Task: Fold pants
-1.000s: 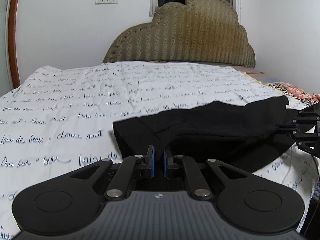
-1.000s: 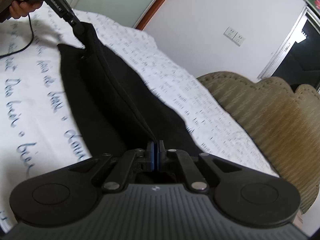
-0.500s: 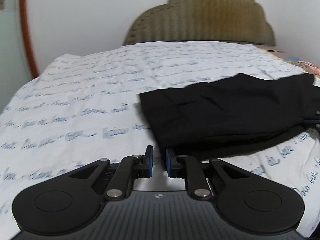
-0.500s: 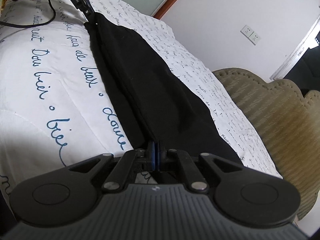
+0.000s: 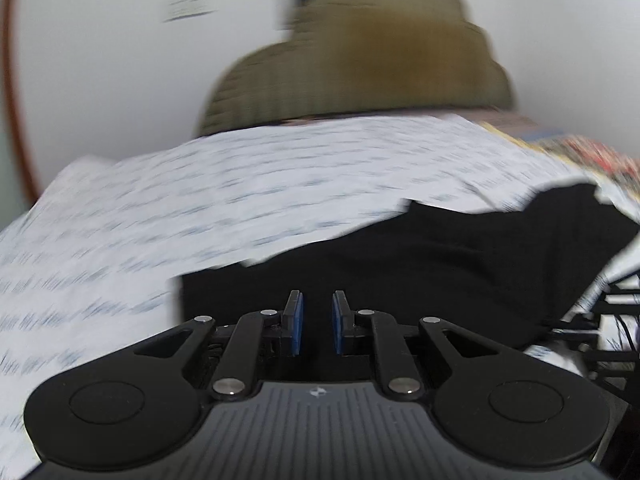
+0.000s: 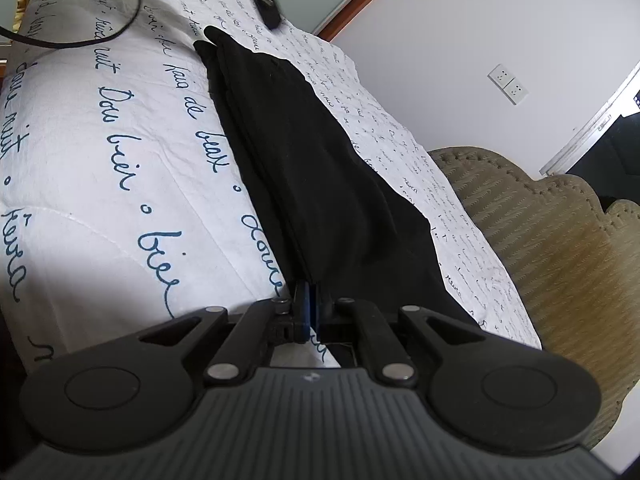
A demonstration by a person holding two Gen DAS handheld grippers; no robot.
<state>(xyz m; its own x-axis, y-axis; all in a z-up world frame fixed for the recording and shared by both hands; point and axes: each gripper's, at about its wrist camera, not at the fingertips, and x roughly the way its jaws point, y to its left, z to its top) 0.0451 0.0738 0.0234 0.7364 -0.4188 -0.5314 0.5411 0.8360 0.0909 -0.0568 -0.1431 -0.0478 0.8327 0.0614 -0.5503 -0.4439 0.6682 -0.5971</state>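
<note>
Black pants (image 6: 312, 152) lie folded lengthwise as a long strip on the white bedspread (image 6: 120, 184). My right gripper (image 6: 311, 300) is shut on the pants' near edge. In the left wrist view, which is blurred, the pants (image 5: 420, 268) lie across the bed just beyond my left gripper (image 5: 317, 312), which is open and empty above the near edge of the cloth. The left gripper's tip (image 6: 266, 4) shows in the right wrist view, apart from the pants' far end.
The bedspread (image 5: 200, 208) has blue handwriting print. An olive headboard (image 5: 360, 64) (image 6: 560, 232) stands against the white wall. A black cable (image 6: 100, 36) trails over the bed. A patterned red cloth (image 5: 592, 148) lies at the right edge.
My left gripper let go of the pants' far end, opened wider and swung away. The pants settled flat on the bed. My right gripper kept its hold and lowered.
</note>
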